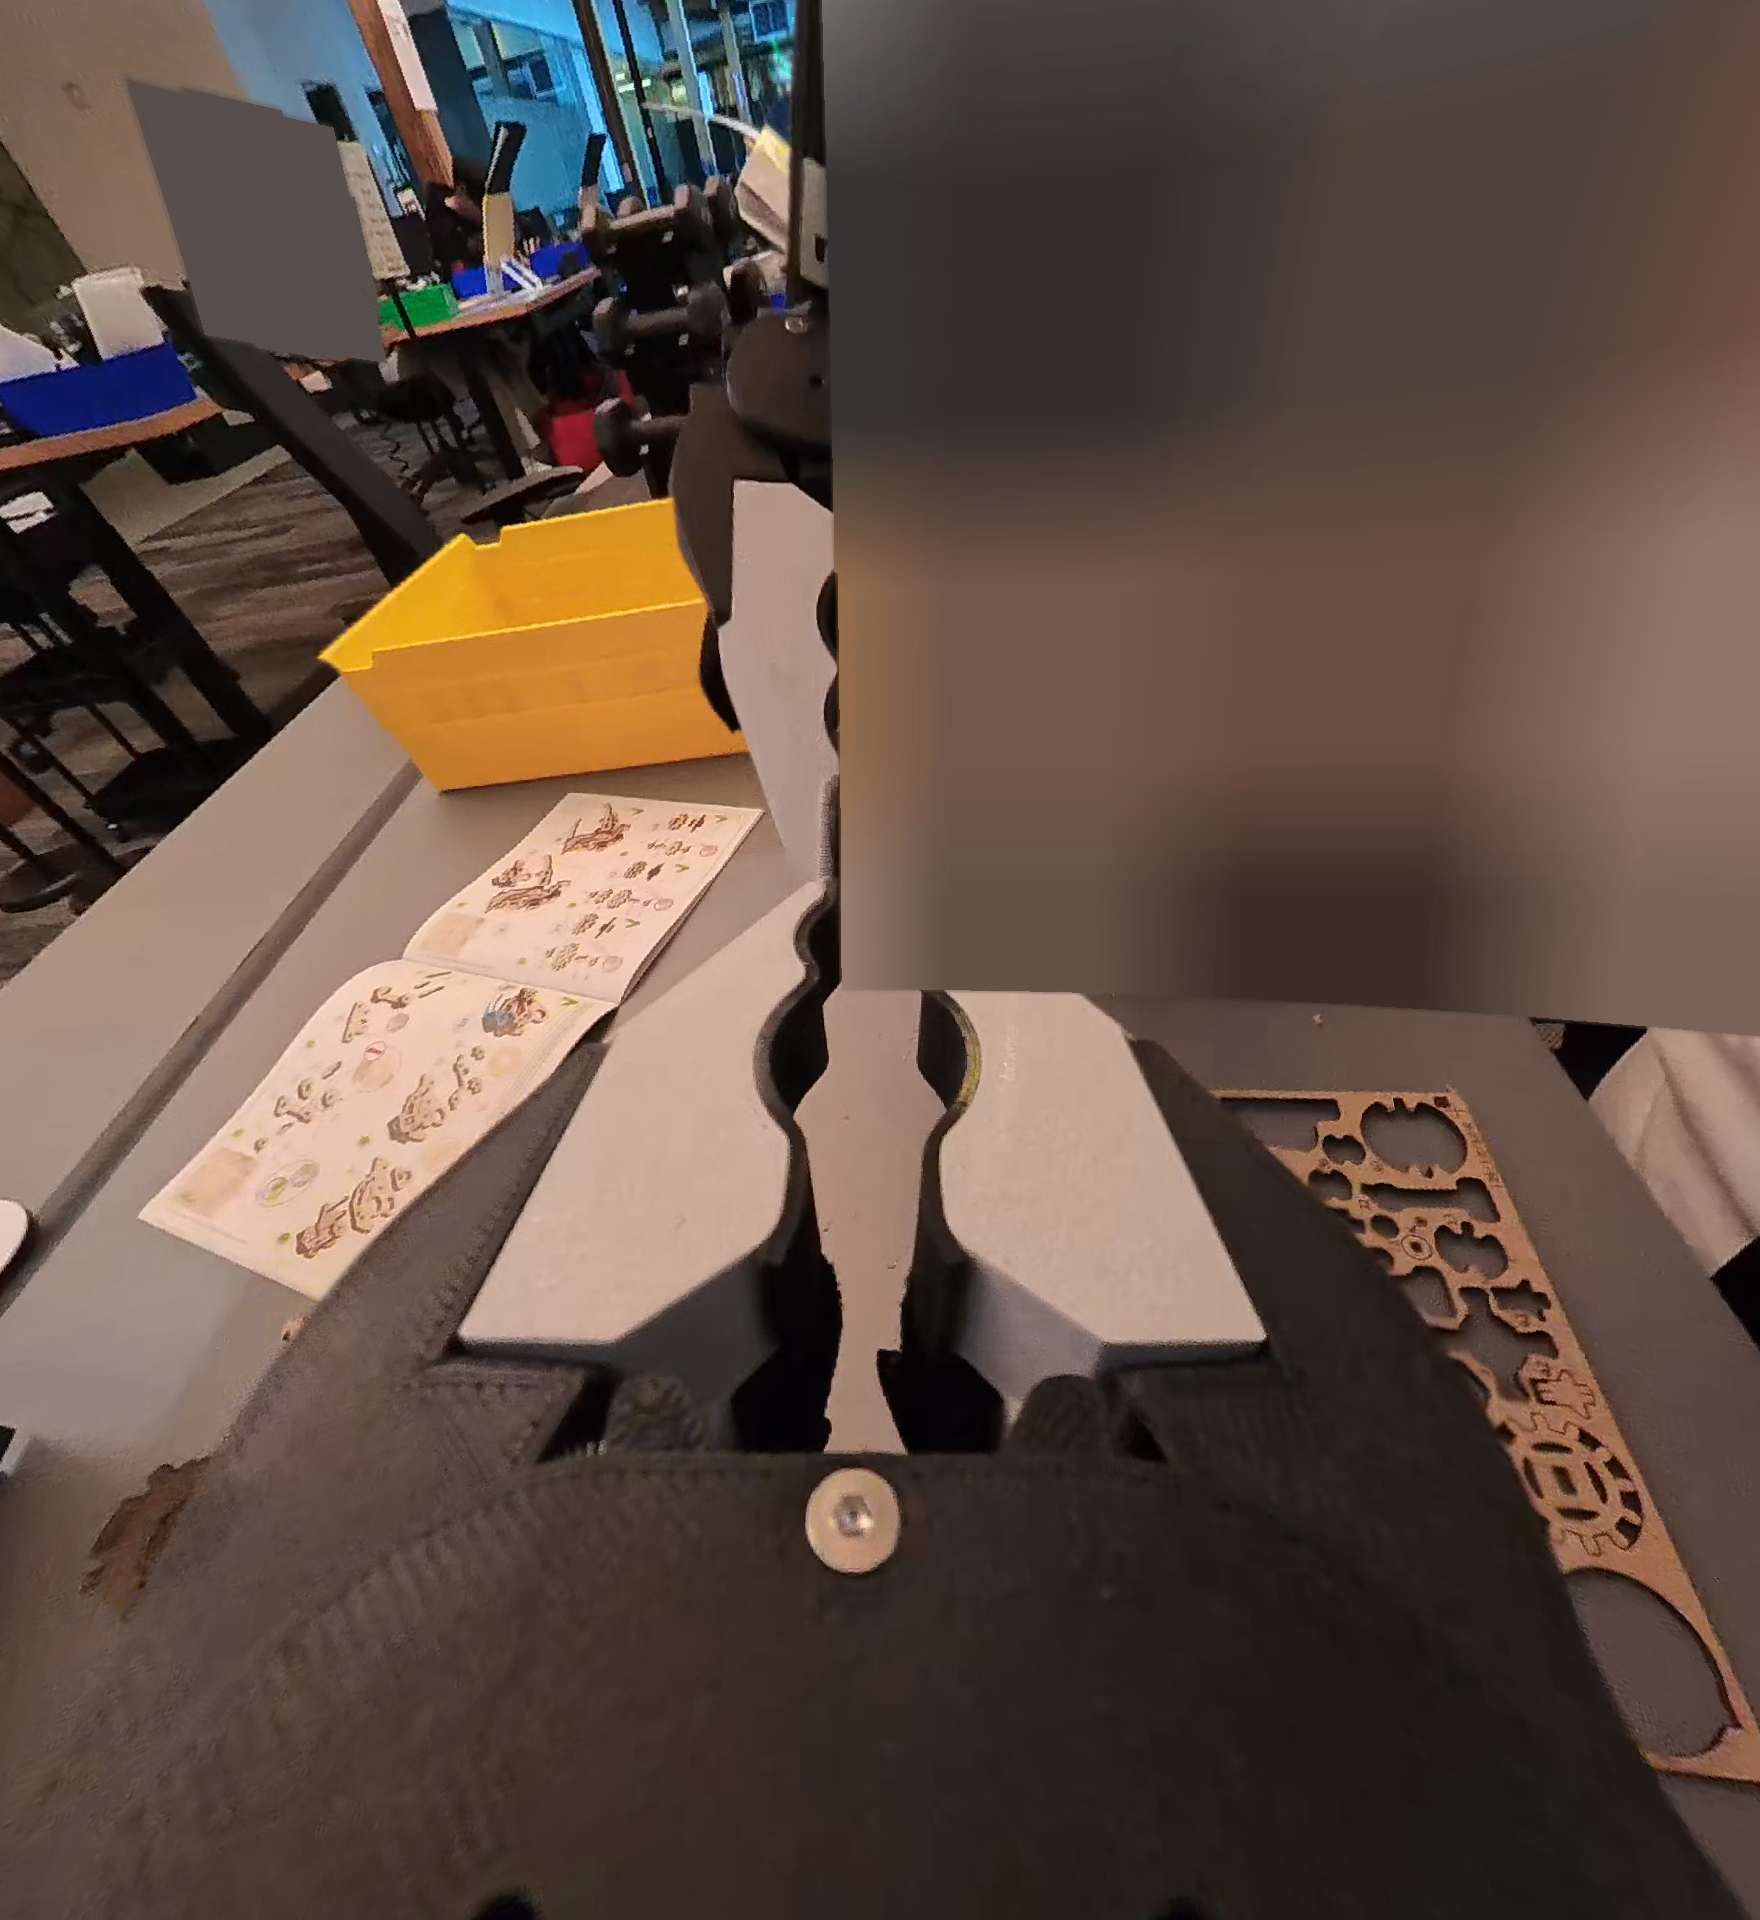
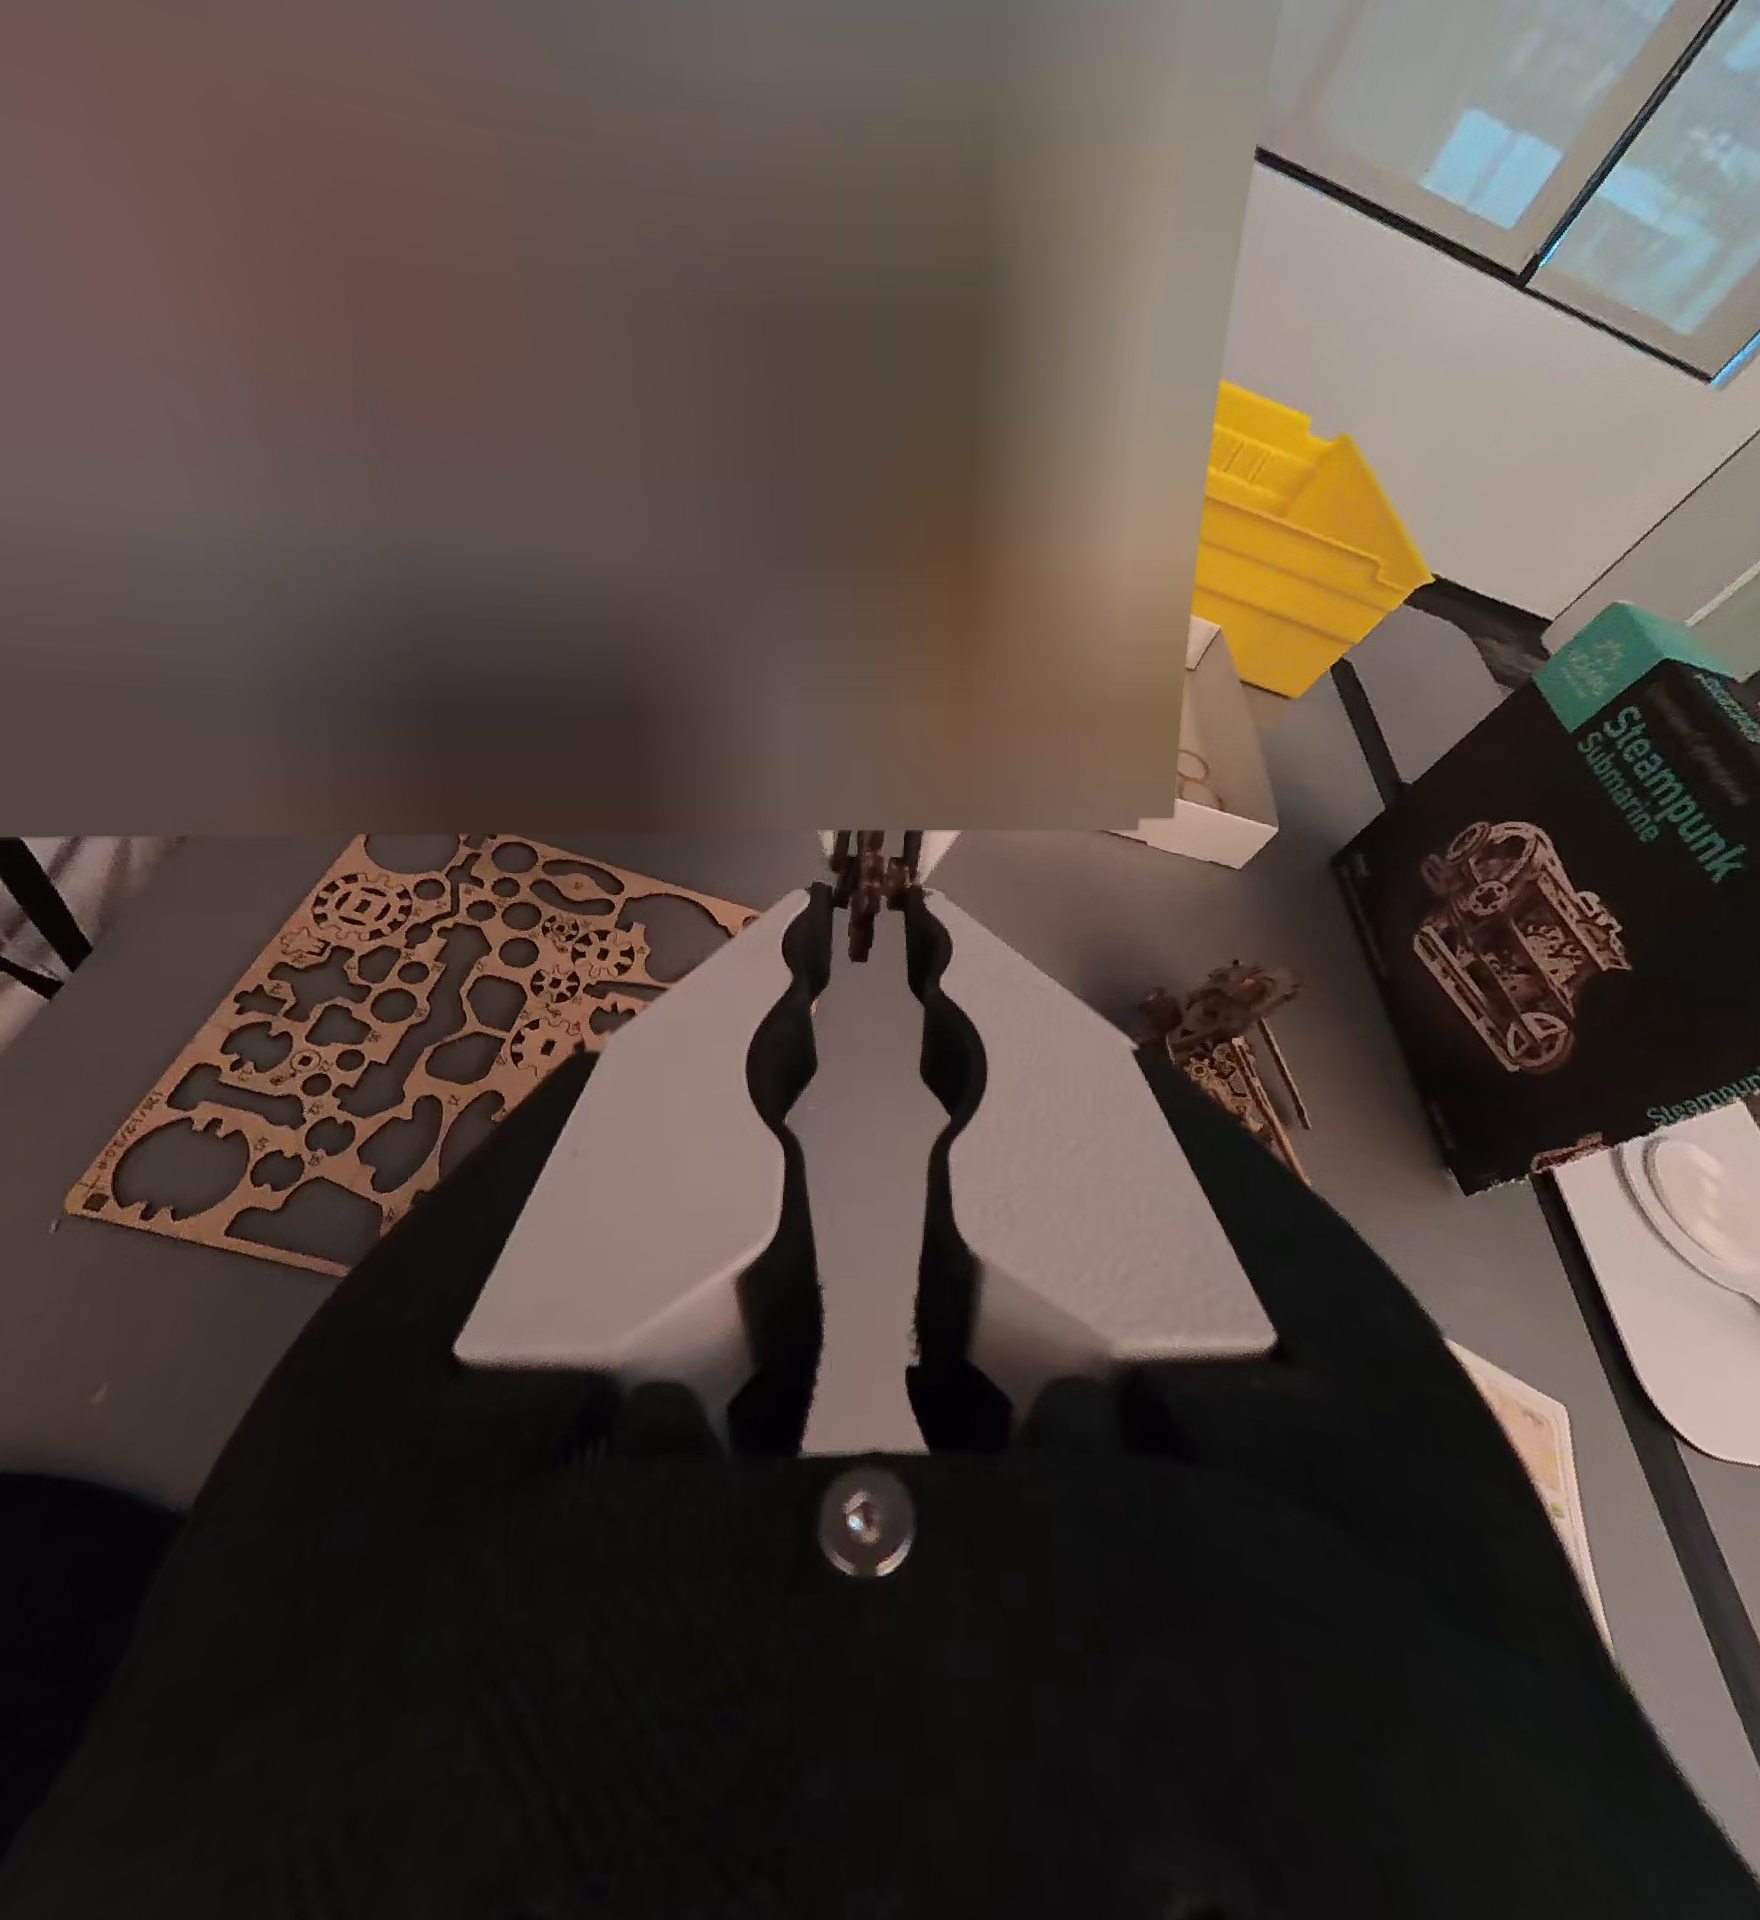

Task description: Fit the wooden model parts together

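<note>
In the right wrist view my right gripper (image 2: 860, 902) is shut on a small dark wooden gear part (image 2: 863, 935), held above the table; the part's top is hidden under a blur patch. In the left wrist view my left gripper (image 1: 874, 997) has its jaws close together, with the tips hidden under the blur patch. One grey finger (image 1: 772, 644) of the right gripper shows beyond it. A punched-out wooden parts sheet (image 1: 1582, 1486) lies flat on the table, also in the right wrist view (image 2: 356, 909). A partly built wooden model (image 2: 1219, 1029) lies to the right.
A grey table (image 1: 128, 987) carries an open instruction booklet (image 1: 440, 1039) and a yellow bin (image 1: 543, 665) at the far side. The dark kit box (image 2: 1582, 935) stands at the right, next to a white tray (image 2: 1707, 1247). The table's left edge drops to the floor. Left and right tips are no more than a few centimetres apart.
</note>
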A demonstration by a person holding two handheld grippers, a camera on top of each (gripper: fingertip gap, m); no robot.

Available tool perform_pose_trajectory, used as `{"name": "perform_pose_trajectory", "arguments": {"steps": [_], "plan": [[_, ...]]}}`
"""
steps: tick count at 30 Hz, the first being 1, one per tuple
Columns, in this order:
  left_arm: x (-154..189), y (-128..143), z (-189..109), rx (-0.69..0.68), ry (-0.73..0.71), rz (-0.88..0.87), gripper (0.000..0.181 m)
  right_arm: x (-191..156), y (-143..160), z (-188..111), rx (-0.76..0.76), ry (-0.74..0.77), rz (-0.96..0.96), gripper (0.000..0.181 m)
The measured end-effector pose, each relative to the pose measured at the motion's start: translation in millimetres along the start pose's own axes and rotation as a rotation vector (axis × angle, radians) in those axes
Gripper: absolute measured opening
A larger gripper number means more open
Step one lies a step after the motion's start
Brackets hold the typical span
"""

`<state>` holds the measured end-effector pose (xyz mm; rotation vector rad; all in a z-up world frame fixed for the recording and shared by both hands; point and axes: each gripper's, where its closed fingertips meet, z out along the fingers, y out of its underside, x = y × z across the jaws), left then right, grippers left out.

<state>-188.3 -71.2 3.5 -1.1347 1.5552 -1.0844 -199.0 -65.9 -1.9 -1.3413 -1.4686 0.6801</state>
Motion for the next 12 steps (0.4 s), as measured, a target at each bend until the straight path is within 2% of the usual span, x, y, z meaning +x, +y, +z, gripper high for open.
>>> {"name": "perform_pose_trajectory", "arguments": {"steps": [1,12], "plan": [[0.3,-1.2,-0.4,0.011,0.002,-0.001,0.009,-0.1,-1.2,-0.4,0.007,0.000,-0.003,0.012],[2.6,-7.5,-1.4,0.073,0.044,-0.077,0.009,-2.2,-6.9,-3.1,0.051,-0.005,-0.027,0.012]]}}
